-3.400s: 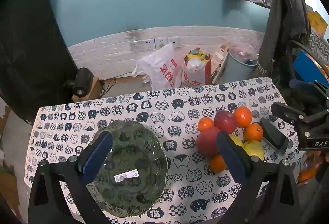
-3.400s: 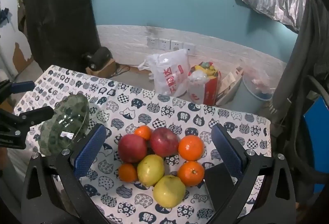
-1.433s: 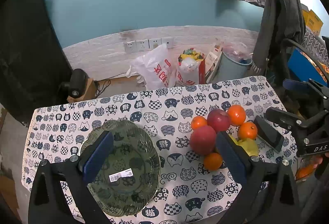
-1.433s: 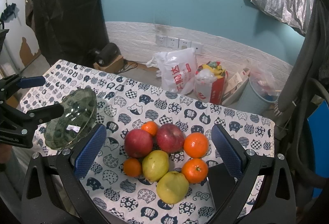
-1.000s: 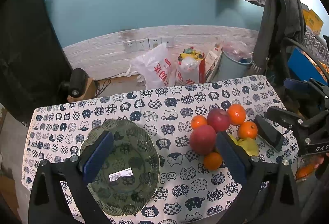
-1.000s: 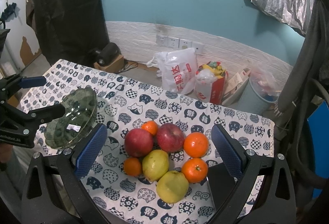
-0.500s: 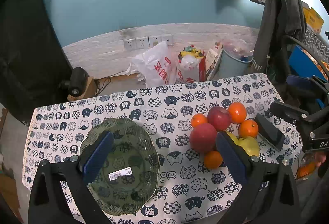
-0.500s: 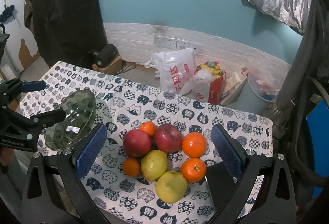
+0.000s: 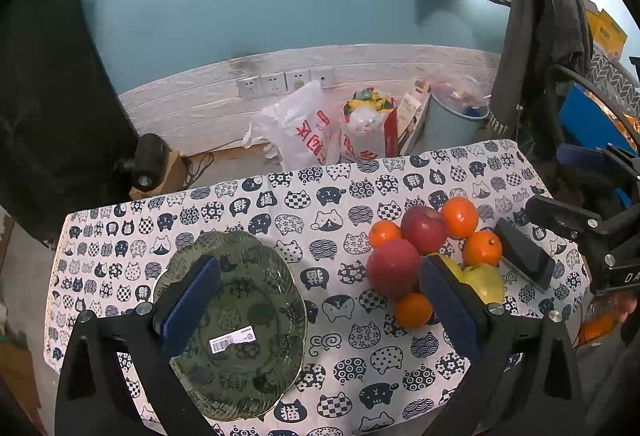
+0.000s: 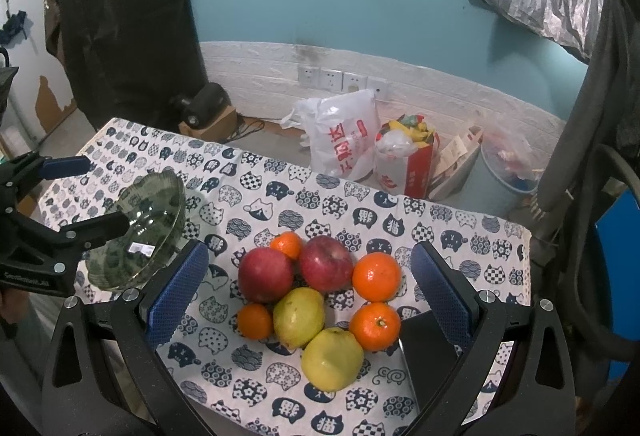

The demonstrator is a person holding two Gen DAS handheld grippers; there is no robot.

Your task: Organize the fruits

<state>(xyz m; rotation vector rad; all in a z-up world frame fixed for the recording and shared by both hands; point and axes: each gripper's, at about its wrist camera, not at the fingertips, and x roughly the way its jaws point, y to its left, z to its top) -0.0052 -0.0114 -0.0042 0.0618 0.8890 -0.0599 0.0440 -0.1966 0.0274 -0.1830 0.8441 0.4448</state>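
Observation:
A pile of fruit sits on the cat-print tablecloth: two red apples, several oranges and two yellow-green pears. A green glass plate with a barcode sticker lies to the left of the pile and holds no fruit. My left gripper hovers open above the table, its left finger over the plate and its right finger in front of the pears. My right gripper hangs open above the pile, with the fruit between its fingers. Neither gripper holds anything.
A black phone lies flat just right of the fruit. Beyond the table's far edge are a white plastic bag, a red bag, a grey bin and a wall with sockets. Dark clothing hangs on the right.
Both grippers have drifted only slightly, still hovering open. The fruit pile, plate and phone have not moved.

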